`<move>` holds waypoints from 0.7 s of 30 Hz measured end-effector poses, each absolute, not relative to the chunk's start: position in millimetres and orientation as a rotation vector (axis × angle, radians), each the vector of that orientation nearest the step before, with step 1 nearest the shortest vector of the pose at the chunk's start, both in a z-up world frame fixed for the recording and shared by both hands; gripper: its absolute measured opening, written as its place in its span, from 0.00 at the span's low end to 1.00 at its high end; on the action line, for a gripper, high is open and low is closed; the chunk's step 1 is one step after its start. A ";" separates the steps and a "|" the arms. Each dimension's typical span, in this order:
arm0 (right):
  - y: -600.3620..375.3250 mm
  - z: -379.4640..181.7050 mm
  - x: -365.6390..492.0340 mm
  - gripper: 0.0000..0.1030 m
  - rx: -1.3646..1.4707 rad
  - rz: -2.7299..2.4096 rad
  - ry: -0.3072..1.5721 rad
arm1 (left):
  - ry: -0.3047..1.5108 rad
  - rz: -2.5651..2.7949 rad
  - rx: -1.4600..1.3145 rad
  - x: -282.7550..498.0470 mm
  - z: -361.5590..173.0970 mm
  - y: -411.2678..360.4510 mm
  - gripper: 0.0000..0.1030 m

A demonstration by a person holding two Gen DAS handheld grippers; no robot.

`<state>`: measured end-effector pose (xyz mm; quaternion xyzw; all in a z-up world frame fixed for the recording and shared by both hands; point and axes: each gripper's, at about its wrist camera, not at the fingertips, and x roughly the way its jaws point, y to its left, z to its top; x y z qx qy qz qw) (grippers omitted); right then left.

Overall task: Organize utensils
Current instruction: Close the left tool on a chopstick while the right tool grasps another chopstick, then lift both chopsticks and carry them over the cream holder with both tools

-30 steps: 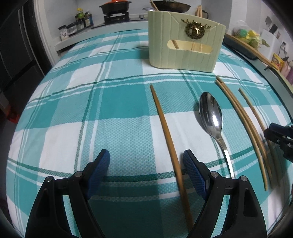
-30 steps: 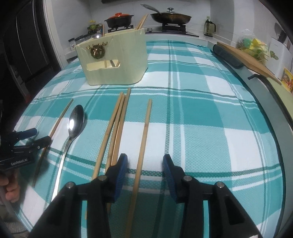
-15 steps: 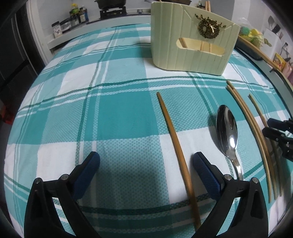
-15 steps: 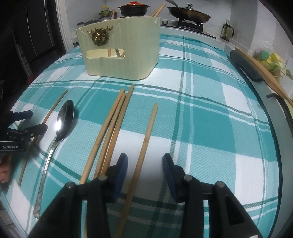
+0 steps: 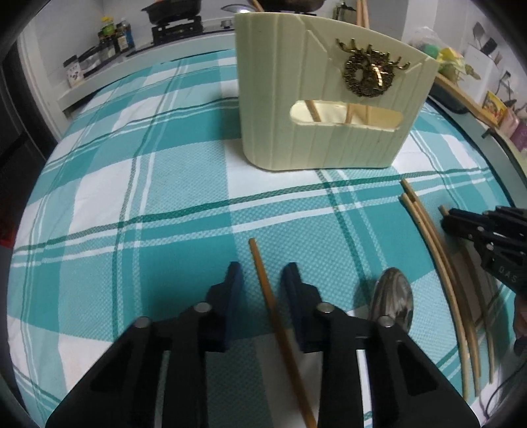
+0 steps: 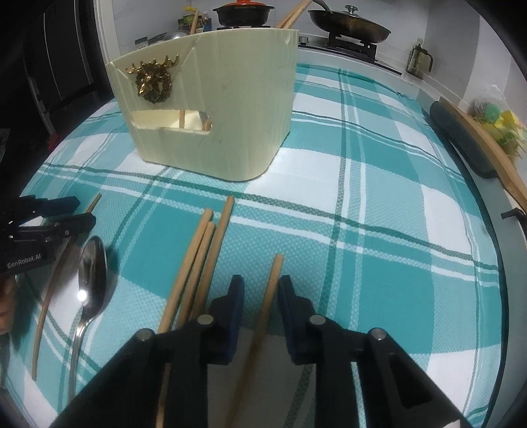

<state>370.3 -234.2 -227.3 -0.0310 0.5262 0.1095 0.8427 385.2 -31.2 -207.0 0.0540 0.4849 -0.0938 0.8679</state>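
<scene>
A single wooden chopstick lies on the teal plaid cloth between the blue pads of my left gripper. The jaws are closing, and a thin gap still shows on each side of the stick. My right gripper straddles another chopstick the same way, jaws closing, pads not pressing. A steel spoon and three loose chopsticks lie between the two grippers. The cream utensil holder stands upright ahead with several chopsticks inside.
The plaid table's right edge carries a dark roll and a wooden board. A stove with pans and bottles stand beyond the far edge. The right gripper shows at the left wrist view's right side.
Both grippers moved forward toward the holder. The left jaws spread wide, then narrowed around the single chopstick. The right jaws narrowed around their chopstick.
</scene>
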 end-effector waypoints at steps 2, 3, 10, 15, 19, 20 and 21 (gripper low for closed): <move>-232.7 -227.6 377.3 0.07 -0.060 0.227 1.115 | 1.004 -0.192 0.144 382.6 -206.6 -36.4 0.06; -232.5 -227.8 380.5 0.07 -0.050 0.229 1.115 | 1.001 -0.192 0.145 381.6 -206.0 -36.4 0.05; -253.7 -199.4 376.0 0.07 0.135 0.269 1.051 | 0.904 -0.215 0.019 359.2 -157.6 -11.8 0.03; -262.5 -139.7 350.1 0.07 0.180 0.318 0.938 | 0.763 -0.259 -0.027 327.5 -94.1 2.9 0.03; -266.6 -89.3 323.6 0.07 0.189 0.347 0.841 | 0.660 -0.293 -0.050 295.3 -50.7 11.7 0.03; -267.1 -78.2 315.6 0.07 0.190 0.352 0.817 | 0.639 -0.300 -0.055 288.7 -43.2 14.5 0.03; -267.4 -67.9 307.4 0.07 0.191 0.357 0.793 | 0.619 -0.308 -0.060 281.2 -36.3 16.2 0.03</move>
